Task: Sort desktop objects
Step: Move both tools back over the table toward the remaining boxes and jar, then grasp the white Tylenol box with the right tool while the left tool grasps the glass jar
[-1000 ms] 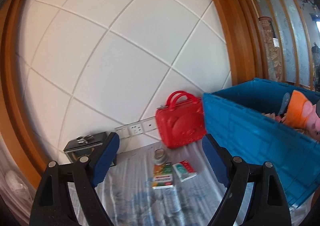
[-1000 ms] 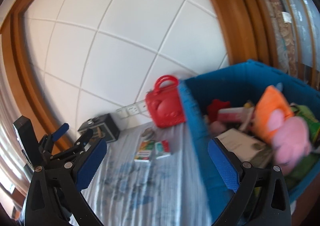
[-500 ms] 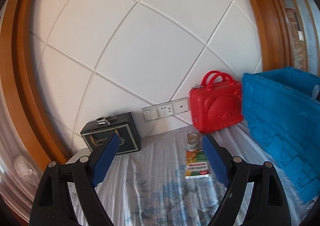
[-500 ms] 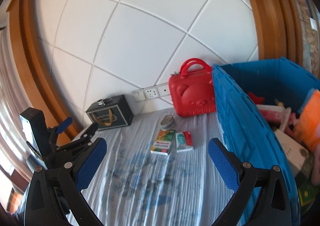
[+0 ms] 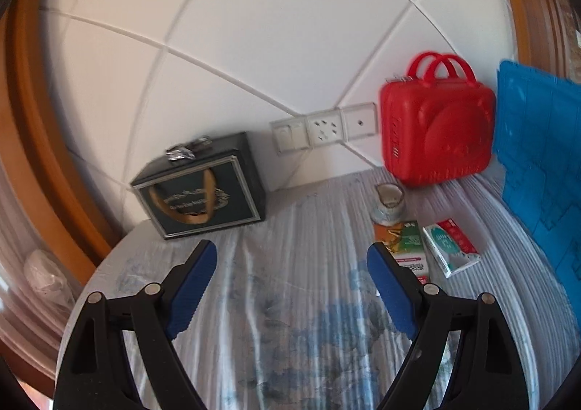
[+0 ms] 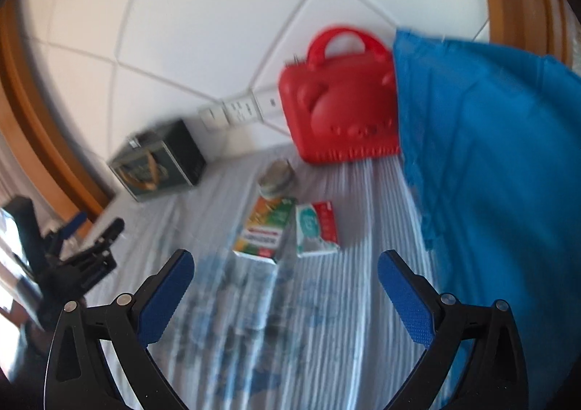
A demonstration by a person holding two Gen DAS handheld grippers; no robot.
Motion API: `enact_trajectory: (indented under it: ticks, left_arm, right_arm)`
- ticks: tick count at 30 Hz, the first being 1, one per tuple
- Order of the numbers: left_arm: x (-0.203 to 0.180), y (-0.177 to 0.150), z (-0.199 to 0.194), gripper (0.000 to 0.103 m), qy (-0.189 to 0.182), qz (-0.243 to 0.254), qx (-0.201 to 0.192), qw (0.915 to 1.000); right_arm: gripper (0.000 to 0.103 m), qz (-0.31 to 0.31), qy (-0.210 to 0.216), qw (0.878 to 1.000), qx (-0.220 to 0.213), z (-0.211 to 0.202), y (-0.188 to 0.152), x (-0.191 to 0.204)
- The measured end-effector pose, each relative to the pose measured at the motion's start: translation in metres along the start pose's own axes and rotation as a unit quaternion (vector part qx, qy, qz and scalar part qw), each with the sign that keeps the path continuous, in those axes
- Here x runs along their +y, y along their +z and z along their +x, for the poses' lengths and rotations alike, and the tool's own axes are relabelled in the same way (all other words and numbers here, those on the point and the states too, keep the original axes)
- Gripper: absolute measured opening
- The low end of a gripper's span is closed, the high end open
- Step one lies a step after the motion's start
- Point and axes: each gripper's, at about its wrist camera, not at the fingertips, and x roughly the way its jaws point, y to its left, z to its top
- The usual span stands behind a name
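left claw [image 5: 292, 266]: we hold it wide open, nothing between the jaws.
right claw [image 6: 285, 273]: also spread, empty.
targets: in the right view the green carton [image 6: 264, 228] and white-red packet [image 6: 315, 224] lie flat side by side at 12 o'clock of our right claw; the small jar [image 6: 276, 177] is just behind them.
risk: carton and packet nearly touch, so one jaw may shove the neighbour or snag the wrinkled cloth [image 6: 326, 319].
around: red case [image 6: 341, 101] at the wall, black box [image 5: 203, 188] at 10 o'clock.
obstacle: blue crate [image 6: 490, 174] crowds our right jaw at 2 o'clock.
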Motion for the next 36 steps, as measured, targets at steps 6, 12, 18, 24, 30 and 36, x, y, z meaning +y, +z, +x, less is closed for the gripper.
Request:
enact_trajectory:
  ticks: [6, 12, 18, 24, 30, 36]
  left_arm:
    - [-0.033, -0.002, 0.057, 0.085, -0.028, 0.021, 0.021, 0.9992]
    - [-0.065, 0.016, 0.122, 0.085, -0.08, 0.047, 0.029, 0.9953]
    - [-0.11, 0.036, 0.206, 0.085, -0.143, 0.072, 0.055, 0.9856]
    - [-0.146, 0.034, 0.266, 0.085, -0.15, 0.099, 0.088, 0.9797]
    - [-0.141, 0.033, 0.29, 0.084, -0.163, 0.076, 0.118, 0.9767]
    - [-0.146, 0.029, 0.297, 0.081, -0.172, 0.088, 0.127, 0.9729]
  right_arm:
    - [0.103, 0.004, -0.003, 0.999, 0.032, 0.081, 0.002, -0.015]
    - [0.101, -0.034, -0.047, 0.996, 0.067, 0.167, -0.003, -0.027]
    - [0.101, 0.0, -0.023, 0.997, 0.077, 0.204, -0.006, -0.045]
    - [0.103, -0.018, -0.032, 0.997, 0.075, 0.224, -0.005, -0.056]
    - [0.102, -0.056, -0.036, 0.993, 0.097, 0.256, -0.012, -0.051]
    - [0.102, -0.104, -0.061, 0.987, 0.103, 0.271, -0.011, -0.033]
